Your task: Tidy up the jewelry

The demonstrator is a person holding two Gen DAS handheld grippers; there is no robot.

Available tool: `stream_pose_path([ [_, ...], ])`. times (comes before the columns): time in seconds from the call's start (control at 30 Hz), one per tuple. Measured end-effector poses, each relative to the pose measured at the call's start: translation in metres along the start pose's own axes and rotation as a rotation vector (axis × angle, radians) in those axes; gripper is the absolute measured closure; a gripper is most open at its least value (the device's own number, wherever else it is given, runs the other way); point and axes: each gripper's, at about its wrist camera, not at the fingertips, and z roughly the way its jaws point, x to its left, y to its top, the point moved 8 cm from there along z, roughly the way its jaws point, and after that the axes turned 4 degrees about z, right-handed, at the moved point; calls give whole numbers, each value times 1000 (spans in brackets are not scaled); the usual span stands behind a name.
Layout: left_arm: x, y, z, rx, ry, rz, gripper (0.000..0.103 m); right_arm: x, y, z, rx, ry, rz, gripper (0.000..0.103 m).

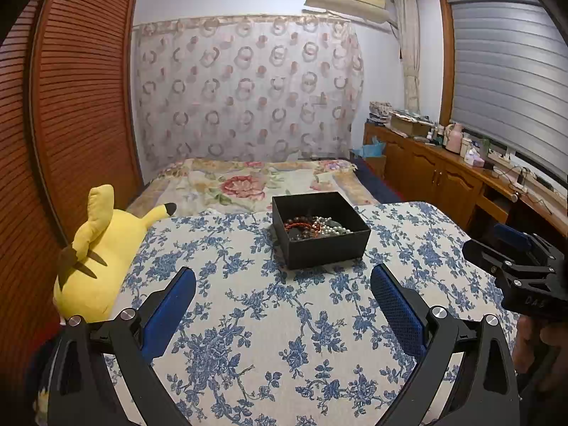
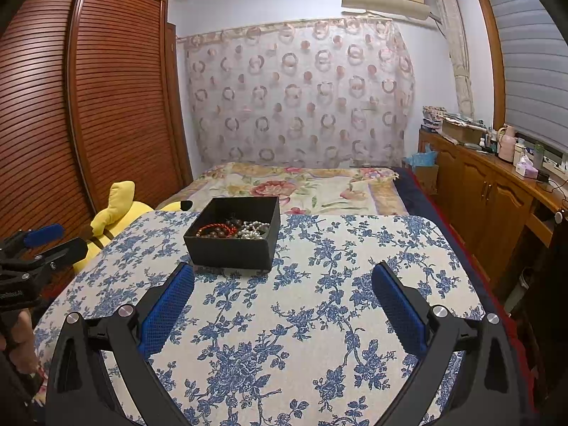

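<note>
A black open box [image 1: 328, 248] stands on a table with a blue-flowered cloth [image 1: 269, 337]. It holds a tangle of jewelry [image 1: 314, 227]: red beads, brown beads and a pearl string. My left gripper [image 1: 283, 277] is open and empty, low over the cloth, just short of the box. In the right wrist view the box [image 2: 232, 245] with the jewelry [image 2: 234, 229] sits ahead and left. My right gripper [image 2: 283, 275] is open and empty, its left pad [image 2: 170, 305] close to the box's front wall. Each gripper shows at the other view's edge.
A yellow plush toy [image 1: 103, 248] lies off the table's left edge. A bed with a flowered cover [image 1: 255, 181] is behind the table. A wooden wardrobe [image 1: 71, 106] stands left and a cluttered wooden sideboard [image 1: 443, 163] right.
</note>
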Motion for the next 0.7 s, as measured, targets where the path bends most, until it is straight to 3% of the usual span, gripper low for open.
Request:
stream_pose_path([
  [0.7, 0, 11, -7, -18, 1, 0, 8, -5, -5, 0, 0, -4, 4, 2],
])
